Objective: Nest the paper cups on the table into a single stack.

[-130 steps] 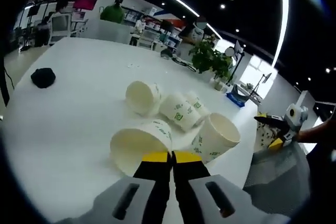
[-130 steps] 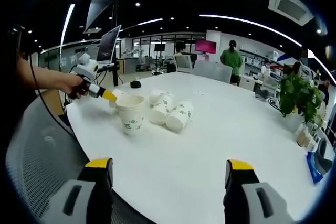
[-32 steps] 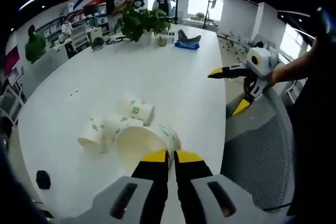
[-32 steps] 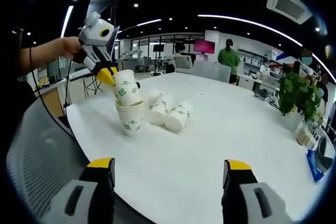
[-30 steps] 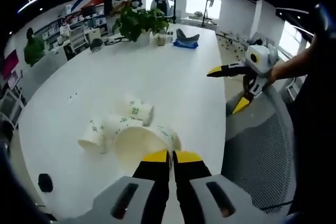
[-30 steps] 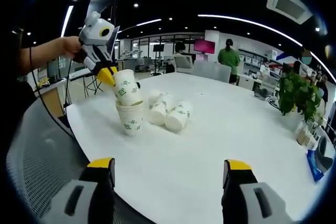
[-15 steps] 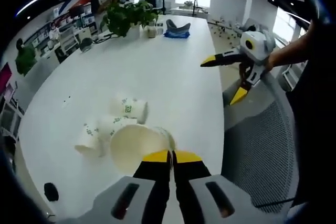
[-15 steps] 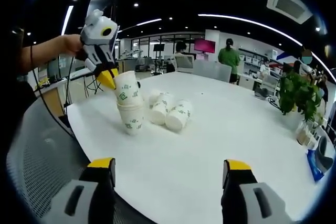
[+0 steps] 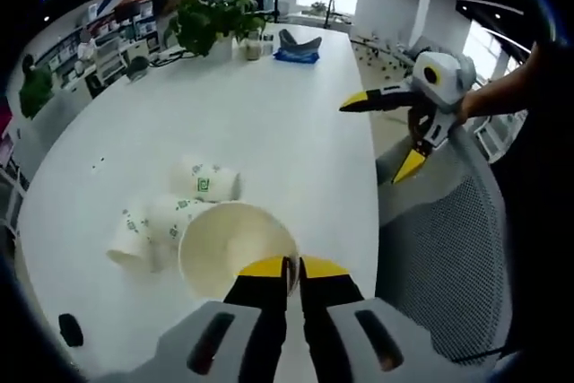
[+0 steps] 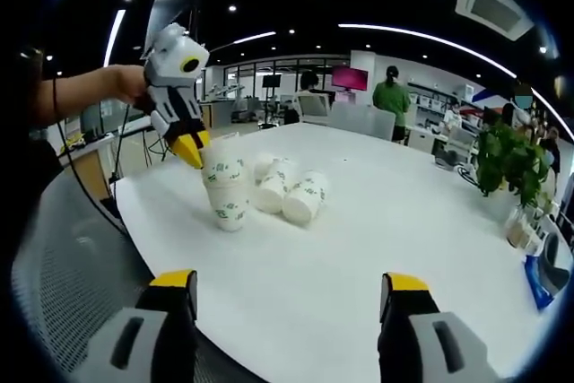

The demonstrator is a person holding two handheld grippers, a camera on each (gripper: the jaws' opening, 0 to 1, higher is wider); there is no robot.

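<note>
In the left gripper view, your left gripper point(image 9: 289, 268) is pinching the rim of a paper cup point(image 9: 235, 247), jaws together on the near edge, and you are looking almost straight down into its open mouth — a second ago that mouth was tipped more sideways and sat higher over the table, so the cup has been coming down and levelling out. Beyond it, three loose cups point(image 9: 170, 211) are lying on their sides on the white table point(image 9: 269, 105), close together, and your right gripper point(image 9: 395, 136) is hanging off the table edge with its jaws spread and nothing in them. In the right gripper view, the held cup point(image 10: 222, 170) is now sinking into the upright cup point(image 10: 230, 206) below it, where half a second ago it was standing clearly taller above that rim — the first nesting looks nearly seated, to my eye. The lying cups point(image 10: 289, 188) are resting just beside this stack, untouched. The right gripper's own jaws point(image 10: 290, 302) are standing wide apart over bare table, well short of the cups, so three cups remain for you to add.
</note>
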